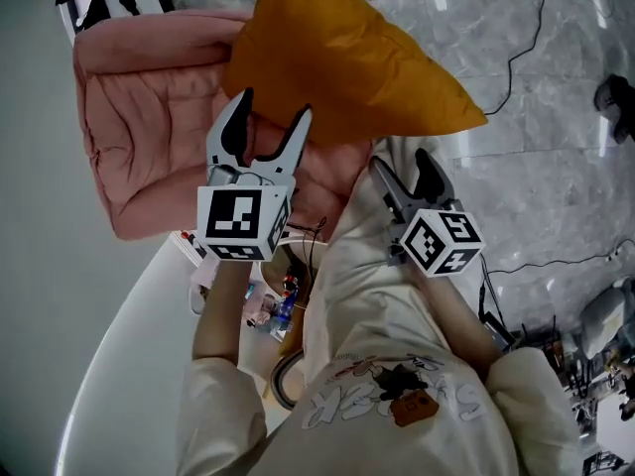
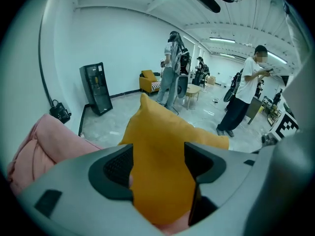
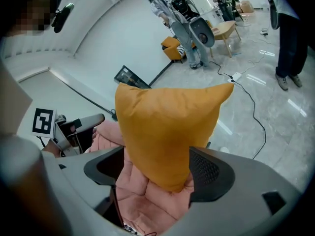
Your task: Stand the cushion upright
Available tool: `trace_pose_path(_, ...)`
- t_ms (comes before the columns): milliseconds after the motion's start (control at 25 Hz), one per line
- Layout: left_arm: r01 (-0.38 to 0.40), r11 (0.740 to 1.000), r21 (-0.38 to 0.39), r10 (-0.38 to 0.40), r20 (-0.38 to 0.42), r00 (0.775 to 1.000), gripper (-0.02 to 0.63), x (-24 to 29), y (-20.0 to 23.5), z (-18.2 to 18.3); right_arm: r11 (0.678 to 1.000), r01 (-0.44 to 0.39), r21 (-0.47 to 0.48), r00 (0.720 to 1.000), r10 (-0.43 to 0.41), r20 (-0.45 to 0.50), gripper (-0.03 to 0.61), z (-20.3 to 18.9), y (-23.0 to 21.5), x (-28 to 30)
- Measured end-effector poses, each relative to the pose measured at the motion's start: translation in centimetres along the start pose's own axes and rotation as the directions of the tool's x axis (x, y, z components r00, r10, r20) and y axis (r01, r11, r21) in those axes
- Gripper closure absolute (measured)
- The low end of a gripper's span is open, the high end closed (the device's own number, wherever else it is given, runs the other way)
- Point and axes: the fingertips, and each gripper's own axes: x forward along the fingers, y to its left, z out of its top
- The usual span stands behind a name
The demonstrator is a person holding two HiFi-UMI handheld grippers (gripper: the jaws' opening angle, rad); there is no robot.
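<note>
An orange cushion (image 1: pixel 347 58) stands on one edge on a pink padded seat (image 1: pixel 149 117), one corner pointing up and leaning toward the grey floor side. My left gripper (image 1: pixel 273 104) hangs open just in front of the cushion's lower left edge, with nothing touching its pads. My right gripper (image 1: pixel 404 162) is open too, lower down, short of the cushion's right corner. In the left gripper view the cushion (image 2: pixel 162 146) fills the gap between the jaws (image 2: pixel 158 166) but lies beyond them. The right gripper view frames the cushion (image 3: pixel 167 127) and pink seat (image 3: pixel 142 200) between its open jaws (image 3: pixel 155 168).
A black cable (image 1: pixel 521 48) runs over the grey marble floor right of the cushion. A white curved table edge (image 1: pixel 119 365) with small bottles (image 1: pixel 278 305) lies below the seat. People (image 2: pixel 246 97) and a black cabinet (image 2: pixel 96 87) stand far behind.
</note>
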Motion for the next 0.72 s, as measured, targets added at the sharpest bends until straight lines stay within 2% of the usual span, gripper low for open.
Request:
trace_pose_path(200, 0.044, 0.999, 0.022, -0.044, -0.022, 0.999, 0.179, 1.9, 0.8, -0.3, 1.0, 0.018, 0.026, 1.0, -0.018, 0.004, 0.145, 0.2, -0.4, 1.3)
trace_pose_path(280, 0.059, 0.997, 0.052, -0.058, -0.014, 0.998, 0.081, 2.6, 0.9, -0.3, 0.999, 0.024, 0.046, 1.0, -0.024, 0.011, 0.132, 0.2, -0.5, 1.9)
trace_pose_path(360, 0.077, 0.993, 0.092, -0.076, -0.017, 0.997, 0.018, 3.6, 0.7, -0.7, 0.997, 0.019, 0.071, 1.0, -0.02, 0.017, 0.123, 0.2, -1.0, 2.5)
trace_pose_path(720, 0.138, 0.982, 0.125, -0.133, -0.052, 0.99, 0.018, 7.0, 1.3, -0.8, 0.988, 0.053, 0.145, 0.997, -0.059, 0.04, 0.117, 0.6, -3.2, 3.8)
